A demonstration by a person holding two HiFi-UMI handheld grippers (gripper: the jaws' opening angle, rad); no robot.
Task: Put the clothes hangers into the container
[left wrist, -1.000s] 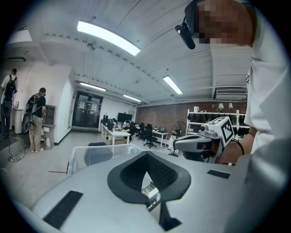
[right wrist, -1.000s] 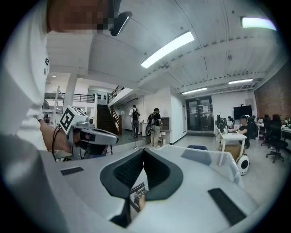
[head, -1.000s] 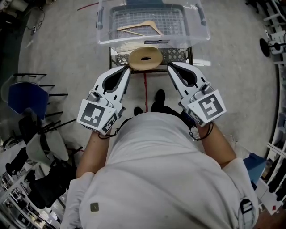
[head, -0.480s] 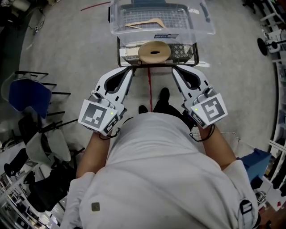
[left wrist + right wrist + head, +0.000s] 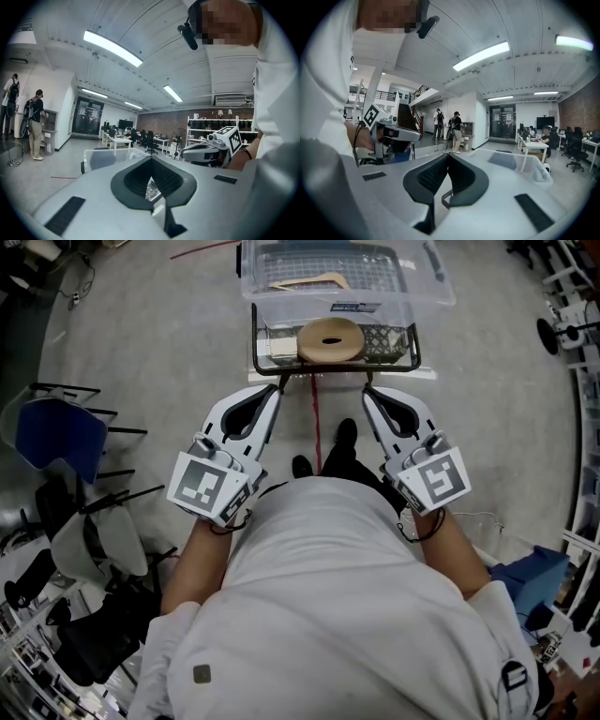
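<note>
Centrally, left hand-held gripper (image 5: 277, 388) and right hand-held gripper (image 5: 367, 390) are closed; top centre, hanger (image 5: 309, 281) lies inside container (image 5: 441, 292).

Head view: clear container (image 5: 281, 304) with the wooden hanger (image 5: 309, 280) now sits higher and further right than a second ago, its far end cut off at the top. Wire cart (image 5: 394, 368) and round wooden seat (image 5: 330, 338) shift with it. Left gripper (image 5: 278, 387) and right gripper (image 5: 366, 390) tips, earlier flanking the seat, now sit just below the cart's edge.
</note>
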